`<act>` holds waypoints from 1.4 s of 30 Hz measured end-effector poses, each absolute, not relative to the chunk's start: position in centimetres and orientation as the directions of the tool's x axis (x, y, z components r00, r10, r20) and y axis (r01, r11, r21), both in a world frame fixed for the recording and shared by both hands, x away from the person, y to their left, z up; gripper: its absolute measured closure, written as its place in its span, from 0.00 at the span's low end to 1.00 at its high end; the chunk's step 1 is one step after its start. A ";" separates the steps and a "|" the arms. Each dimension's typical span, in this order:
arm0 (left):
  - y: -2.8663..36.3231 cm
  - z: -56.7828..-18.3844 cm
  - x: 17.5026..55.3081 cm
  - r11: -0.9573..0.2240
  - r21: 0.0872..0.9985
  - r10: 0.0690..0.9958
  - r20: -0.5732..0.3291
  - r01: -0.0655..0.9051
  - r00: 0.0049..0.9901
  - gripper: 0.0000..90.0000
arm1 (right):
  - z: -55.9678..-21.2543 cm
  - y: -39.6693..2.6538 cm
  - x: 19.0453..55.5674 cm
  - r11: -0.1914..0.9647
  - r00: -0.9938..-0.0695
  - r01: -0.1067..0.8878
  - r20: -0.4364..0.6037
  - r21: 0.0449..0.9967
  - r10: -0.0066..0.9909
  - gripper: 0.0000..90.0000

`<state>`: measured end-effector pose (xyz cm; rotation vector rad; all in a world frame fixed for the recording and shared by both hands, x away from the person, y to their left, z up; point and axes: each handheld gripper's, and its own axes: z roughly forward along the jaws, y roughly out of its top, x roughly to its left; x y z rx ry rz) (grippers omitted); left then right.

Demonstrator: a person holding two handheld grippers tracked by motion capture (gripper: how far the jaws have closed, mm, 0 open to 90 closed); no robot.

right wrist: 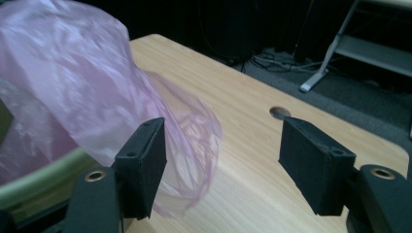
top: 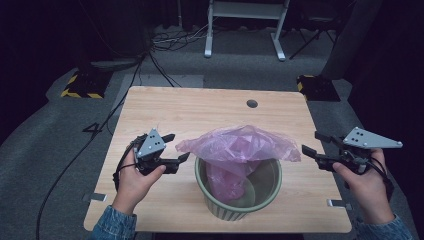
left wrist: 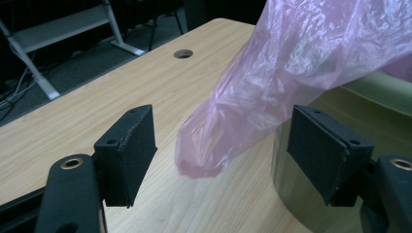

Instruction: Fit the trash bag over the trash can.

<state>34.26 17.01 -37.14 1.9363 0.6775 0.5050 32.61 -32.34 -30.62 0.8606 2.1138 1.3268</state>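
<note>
On a wooden table, a pink plastic bag is sagging into a green bin, its loose ends reaching sideways; the left gripper is sitting nearer than the right gripper, both released, gripping nothing.

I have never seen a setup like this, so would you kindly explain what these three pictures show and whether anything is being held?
A person at a wooden table holds a two-jaw tool in each hand. The top picture looks down from above; the other two come from cameras riding on each tool, looking along its black jaws. On the table stands a green bin with a pink plastic bag draped in and over it. The left gripper and right gripper sit either side of the bag, jaws open, holding nothing.
</note>
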 end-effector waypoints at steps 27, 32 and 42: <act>16.7 -37.1 30.2 -0.410 0.903 0.500 0.107 0.126 0.860 1.00 | -33.7 -28.5 28.2 0.522 -0.895 0.210 -0.052 0.827 0.442 1.00; 16.5 -37.6 28.9 -0.423 0.900 0.460 0.117 0.101 0.880 1.00 | -34.4 -28.9 26.9 0.536 -0.912 0.202 -0.042 0.819 0.408 1.00; 16.1 -38.1 27.7 -0.412 0.910 0.368 0.107 0.058 0.924 1.00 | -36.9 -28.6 25.9 0.596 -0.933 0.221 -0.010 0.772 0.359 1.00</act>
